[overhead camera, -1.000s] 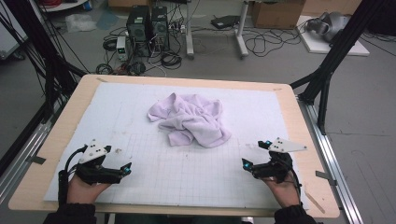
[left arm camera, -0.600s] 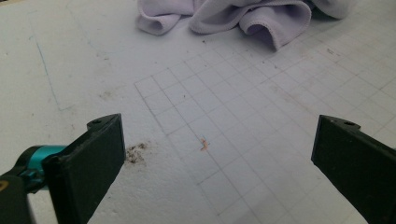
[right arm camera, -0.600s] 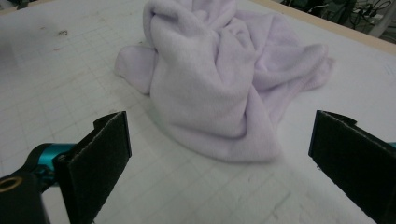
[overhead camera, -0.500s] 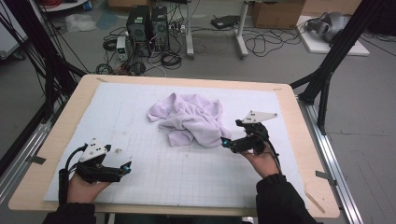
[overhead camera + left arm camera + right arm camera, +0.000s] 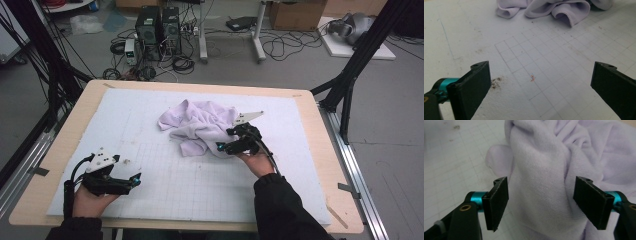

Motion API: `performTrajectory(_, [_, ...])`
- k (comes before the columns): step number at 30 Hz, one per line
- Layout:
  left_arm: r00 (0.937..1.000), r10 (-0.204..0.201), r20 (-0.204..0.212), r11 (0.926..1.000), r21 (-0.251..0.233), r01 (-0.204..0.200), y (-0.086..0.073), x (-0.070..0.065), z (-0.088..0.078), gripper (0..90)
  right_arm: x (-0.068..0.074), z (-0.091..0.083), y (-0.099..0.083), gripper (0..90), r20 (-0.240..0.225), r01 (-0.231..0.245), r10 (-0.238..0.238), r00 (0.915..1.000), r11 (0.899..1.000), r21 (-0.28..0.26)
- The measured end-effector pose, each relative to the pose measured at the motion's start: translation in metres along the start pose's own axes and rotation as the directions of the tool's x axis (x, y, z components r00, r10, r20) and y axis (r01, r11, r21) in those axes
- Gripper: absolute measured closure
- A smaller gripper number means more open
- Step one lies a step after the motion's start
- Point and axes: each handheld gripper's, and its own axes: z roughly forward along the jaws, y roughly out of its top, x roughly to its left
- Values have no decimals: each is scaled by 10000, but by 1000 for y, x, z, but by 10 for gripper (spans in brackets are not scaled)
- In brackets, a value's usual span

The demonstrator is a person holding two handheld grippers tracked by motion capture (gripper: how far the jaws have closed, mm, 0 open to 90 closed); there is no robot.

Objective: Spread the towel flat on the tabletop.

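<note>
Since the earlier frames, the right gripper [image 5: 220,146] has been carried from the near right part of the table [image 5: 70,131] inward to the near right edge of the lilac towel [image 5: 200,125]; the left gripper [image 5: 136,178] has been kept where it was, near the front left corner of the white grid mat [image 5: 140,107]. The towel has not been shifted. No containers are seen on the table.

Right gripper jaws have just been closing; in the right gripper view a thick fold of the towel [image 5: 544,170] is seen between them, but a gap is still seen on each side of the fold, so the pads are not yet pressed on it. Jaws are held apart, partly narrowed.

Left gripper [image 5: 539,82] jaws are held wide apart over bare mat [image 5: 474,30], with nothing between them. A small dirt speck is seen on the mat just beside the left jaw.

The towel is crumpled in a loose heap slightly past the middle of the mat, well apart from the left gripper. It is pale lilac, soft terry-like cloth, with rolled folds and a stitched hem visible along the near edge in the left gripper view [image 5: 564,10]. Several layers are bunched on top of one another; its full outline cannot be told.
</note>
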Motion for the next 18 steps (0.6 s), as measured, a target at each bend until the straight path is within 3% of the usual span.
performTrajectory(3, [10000,4,-1,10000,4,-4,0,0,0,34,1,11,-2,409,175,121,-130,9998,9987,496])
performTrajectory(11, [10000,6,36,10000,51,-6,0,0,1,34,-7,13,-5,729,-157,-323,331,9993,9983,492])
performTrajectory(13, [10000,-29,24,10000,29,29,0,0,1,34,-4,9,-3,778,-106,-80,86,9999,9985,541])
performTrajectory(15, [10000,-51,6,10000,22,51,0,0,0,34,-1,4,-1,814,-345,76,-58,9994,9986,532])
performTrajectory(18, [10000,-59,28,10000,5,59,0,0,0,34,7,-6,1,822,-541,369,-338,9980,9977,574])
